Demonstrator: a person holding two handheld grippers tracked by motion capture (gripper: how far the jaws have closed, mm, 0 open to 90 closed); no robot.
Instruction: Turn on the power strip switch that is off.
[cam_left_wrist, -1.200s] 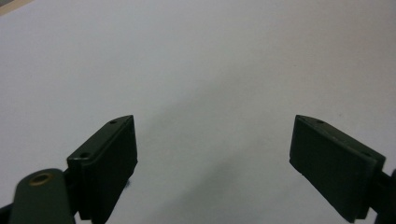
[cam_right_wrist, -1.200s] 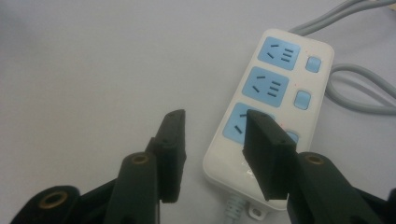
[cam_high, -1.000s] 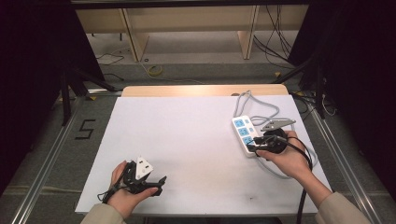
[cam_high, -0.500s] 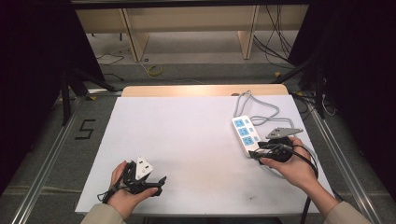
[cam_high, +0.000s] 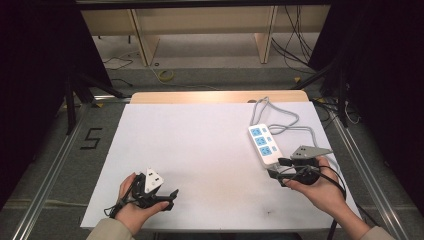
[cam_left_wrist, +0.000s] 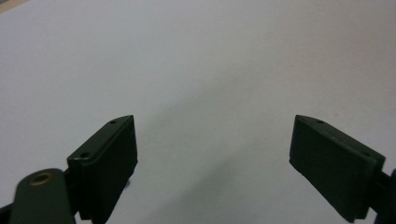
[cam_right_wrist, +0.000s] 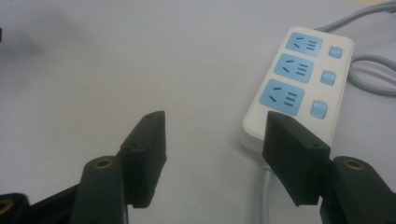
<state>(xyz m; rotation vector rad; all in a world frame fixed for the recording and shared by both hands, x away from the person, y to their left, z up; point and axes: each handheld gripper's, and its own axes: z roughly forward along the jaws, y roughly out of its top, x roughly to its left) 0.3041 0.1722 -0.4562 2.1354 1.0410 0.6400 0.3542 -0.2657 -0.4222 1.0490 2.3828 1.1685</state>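
Right gripper (cam_high: 276, 168): I have it in my right hand near the right edge of the surface, pointing left, just below the near end of the power strip.
Right fingers (cam_right_wrist: 144, 154): wide apart with nothing between them; they have just been opening. In the right gripper view the right-hand finger stands just in front of the strip's near corner; I cannot tell whether it touches.
Power strip (cam_high: 264, 144): white, with three blue sockets and a blue switch beside each, lying flat on the right part of the surface, its long side running away from me.
Strip's cord (cam_high: 280, 120): grey, looping on the surface beyond the strip and to its right.
Left gripper (cam_high: 170, 197): in my left hand at the near left of the surface, pointing right, well apart from the strip.
Left fingers (cam_left_wrist: 105, 163): wide, holding nothing; bare white surface lies between them in the left gripper view.
Surface (cam_high: 200, 145): white sheet over a wooden top, whose far edge shows beyond the sheet.
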